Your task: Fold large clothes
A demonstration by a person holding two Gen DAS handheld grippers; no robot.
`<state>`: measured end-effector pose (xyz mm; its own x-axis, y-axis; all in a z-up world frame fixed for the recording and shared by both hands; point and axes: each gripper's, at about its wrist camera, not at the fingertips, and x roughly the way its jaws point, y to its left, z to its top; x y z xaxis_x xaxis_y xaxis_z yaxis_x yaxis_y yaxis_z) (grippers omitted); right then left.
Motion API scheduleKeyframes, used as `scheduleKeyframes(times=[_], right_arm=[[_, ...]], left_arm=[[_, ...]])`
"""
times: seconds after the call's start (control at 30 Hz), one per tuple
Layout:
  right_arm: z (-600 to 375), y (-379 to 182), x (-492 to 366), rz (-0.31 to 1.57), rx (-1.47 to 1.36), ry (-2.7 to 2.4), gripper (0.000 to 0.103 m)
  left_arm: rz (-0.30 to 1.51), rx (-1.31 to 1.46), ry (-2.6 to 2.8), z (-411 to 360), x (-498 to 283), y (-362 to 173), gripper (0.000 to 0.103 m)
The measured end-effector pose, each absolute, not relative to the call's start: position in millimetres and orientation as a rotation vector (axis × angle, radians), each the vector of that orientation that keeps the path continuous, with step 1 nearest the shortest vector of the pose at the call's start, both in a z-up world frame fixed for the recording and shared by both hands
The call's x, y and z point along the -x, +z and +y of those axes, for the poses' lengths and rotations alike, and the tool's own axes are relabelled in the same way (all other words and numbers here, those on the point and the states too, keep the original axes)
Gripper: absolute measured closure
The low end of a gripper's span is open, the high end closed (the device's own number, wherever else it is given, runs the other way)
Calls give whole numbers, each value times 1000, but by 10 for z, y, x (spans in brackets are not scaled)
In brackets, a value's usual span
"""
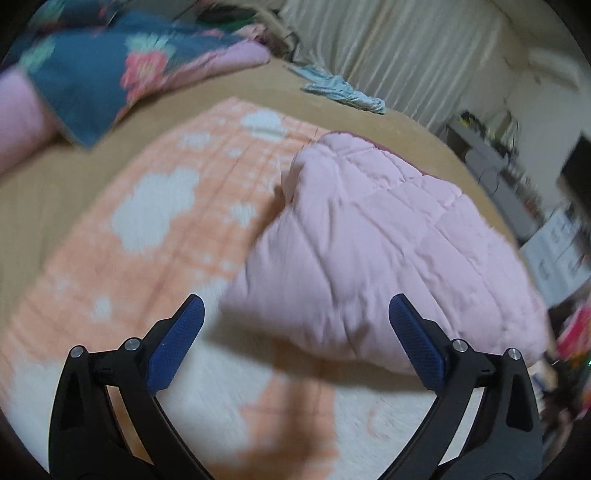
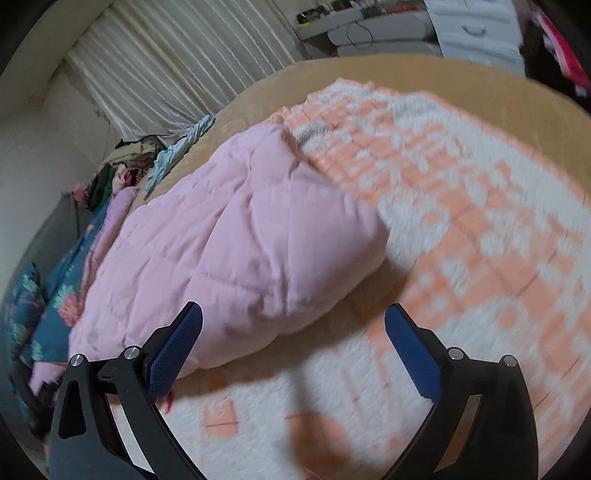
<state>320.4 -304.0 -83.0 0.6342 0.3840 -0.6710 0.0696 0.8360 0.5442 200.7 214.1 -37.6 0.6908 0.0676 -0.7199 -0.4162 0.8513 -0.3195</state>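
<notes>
two grippers in play, one per view, and both stand wide apart with nothing between the blue pads: the left gripper (image 1: 295,310) hangs over the near edge of the pink quilt (image 1: 376,251), the right gripper (image 2: 293,317) over the same quilt (image 2: 236,254) from the other side, neither touching it. one pink quilt, puffy and stitched in squares, lying bunched in a folded heap on one orange and white blanket (image 1: 177,206) that is spread flat across one tan bed (image 1: 55,192). from the left view the quilt sits right of centre, blanket showing to its left and near; from the right view it sits left of centre, blanket (image 2: 461,221) running off to the right and far. one floral cover (image 1: 99,70), dark blue with pink flowers, lies far left in the left view, a pink layer under it; the right view catches it (image 2: 55,291) along the near left edge. one pale blue cloth (image 1: 347,92), crumpled, at the far bed edge by the curtain (image 1: 399,48). only the right view shows a heap of mixed clothes (image 2: 125,162) at the far left by the wall, and white drawers (image 2: 476,29) far right. only the left view shows a shelf of clutter (image 1: 491,147) at right. both views are motion-blurred, so fine detail is hard to read.
</notes>
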Motion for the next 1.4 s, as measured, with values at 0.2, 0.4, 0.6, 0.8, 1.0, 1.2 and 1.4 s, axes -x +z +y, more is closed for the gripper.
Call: scheduleKeyframes(times=[0.2,0.4,0.6,0.8,1.0,1.2,1.4], right_arm=[[-2924,-873,-3193,886,-642,216,4],[-2812,-990,-3362,931,-661,237,4],[-2785,-1104,-3580,940,-703,285,4],[-2755,-1159,-3754,905,-722,306,4],[-2710,-1208,-3881,875,-710,317,6],[-2570,-1052,-3862,808,-587,365,47],[-2378,-832,-3785,741,-378,358,64]], left_arm=[[773,743,201,2162,-1984,-629,9],[763,888,172,2114,-2243,-788,9],[767,960,191,2120,-2512,-970,8],[747,944,197,2086,-2701,-1077,8],[720,907,207,2032,-2775,-1077,8],[710,779,209,1906,-2831,-888,42],[693,602,212,1709,-2847,-559,65]])
